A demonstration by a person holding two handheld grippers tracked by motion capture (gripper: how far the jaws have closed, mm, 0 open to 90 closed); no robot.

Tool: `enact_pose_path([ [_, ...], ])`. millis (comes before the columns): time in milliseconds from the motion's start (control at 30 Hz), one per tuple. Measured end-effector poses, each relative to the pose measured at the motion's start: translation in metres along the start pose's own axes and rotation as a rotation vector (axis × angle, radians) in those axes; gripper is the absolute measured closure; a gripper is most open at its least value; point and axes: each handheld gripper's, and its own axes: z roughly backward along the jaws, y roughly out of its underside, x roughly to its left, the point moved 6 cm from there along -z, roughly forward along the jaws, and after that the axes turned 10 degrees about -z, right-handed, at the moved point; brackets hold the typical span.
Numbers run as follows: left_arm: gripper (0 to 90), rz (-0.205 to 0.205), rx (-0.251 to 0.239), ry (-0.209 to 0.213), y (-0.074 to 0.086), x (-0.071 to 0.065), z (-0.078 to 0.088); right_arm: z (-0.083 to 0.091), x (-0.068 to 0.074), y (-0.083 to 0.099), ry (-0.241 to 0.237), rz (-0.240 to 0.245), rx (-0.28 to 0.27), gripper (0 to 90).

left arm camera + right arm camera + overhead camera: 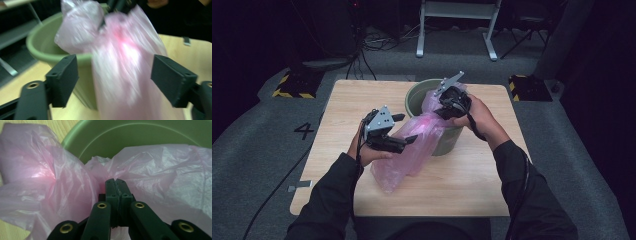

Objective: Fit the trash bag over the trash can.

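A thin pink plastic bag (pixel 412 155) drapes from the rim of a green bin (pixel 416 96) down onto the wooden table (pixel 357 95). My right gripper (pixel 443 107) is over the bin's rim. Its jaws are shut on a bunched fold of the bag (pixel 37 177) above the bin's inside (pixel 140 135). My left gripper (pixel 404 128) stands beside the bag's middle, open. In the left gripper view its two pads (pixel 63 75) are wide apart, with the blurred bag (pixel 125 57) between them and not pressed, and the bin (pixel 37 45) behind.
The bin stands at the table's far middle. Bare tabletop lies to the left and along the near edge. On the floor are yellow-black striped blocks (pixel 294 85) at both far corners, cables, and a white frame's legs (pixel 457 30) behind.
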Motion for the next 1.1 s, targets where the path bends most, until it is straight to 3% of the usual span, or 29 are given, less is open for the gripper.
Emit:
enact_pose_path([
  [33, 17.8, 0.001, 0.025, 0.029, 0.007, -0.007, 0.0, 0.0, -0.001, 0.001, -0.002, -0.002, 0.0, 89.5],
  [133, 16.6, -0.001, 0.045, 0.039, 0.016, -0.011, -0.003, 0.0, -0.002, 0.002, -0.003, -0.002, -0.001, 88.8],
  [300, 20.2, 0.039, 0.088, 0.041, 0.036, -0.01, -0.016, 0.0, -0.002, 0.003, -0.005, -0.009, -0.011, 87.0],
  [400, 29.7, 0.026, 0.108, 0.058, 0.041, -0.01, -0.023, 0.0, -0.003, 0.004, 0.002, -0.011, -0.02, 85.0],
  [467, 44.9, -0.002, 0.119, 0.064, 0.041, -0.011, -0.026, 0.001, -0.004, 0.004, 0.002, -0.015, -0.03, 82.8],
  [533, 59.3, -0.028, 0.11, 0.064, 0.04, -0.012, -0.026, 0.003, -0.005, 0.003, 0.013, -0.018, -0.048, 73.7],
  [633, 73.7, -0.056, 0.073, 0.052, 0.036, -0.013, -0.022, 0.009, -0.009, 0.003, 0.045, -0.044, -0.107, 57.3],
  [667, 77.8, -0.072, 0.058, 0.037, 0.033, -0.013, -0.018, 0.015, -0.01, 0.003, 0.052, -0.048, -0.158, 46.4],
  [800, 82.3, -0.088, 0.049, 0.04, 0.032, -0.014, -0.012, 0.028, -0.012, 0.005, 0.068, -0.056, -0.233, 34.6],
  [867, 83.2, -0.08, 0.033, 0.043, 0.031, -0.014, -0.009, 0.042, -0.012, 0.008, 0.066, -0.061, -0.305, 31.9],
  [967, 85.3, -0.075, 0.008, 0.035, 0.029, -0.014, -0.004, 0.05, -0.011, 0.011, 0.062, -0.052, -0.338, 33.4],
  [1100, 86.1, -0.063, -0.027, 0.01, 0.025, -0.012, 0.004, 0.055, -0.011, 0.017, 0.096, -0.033, -0.341, 37.3],
])
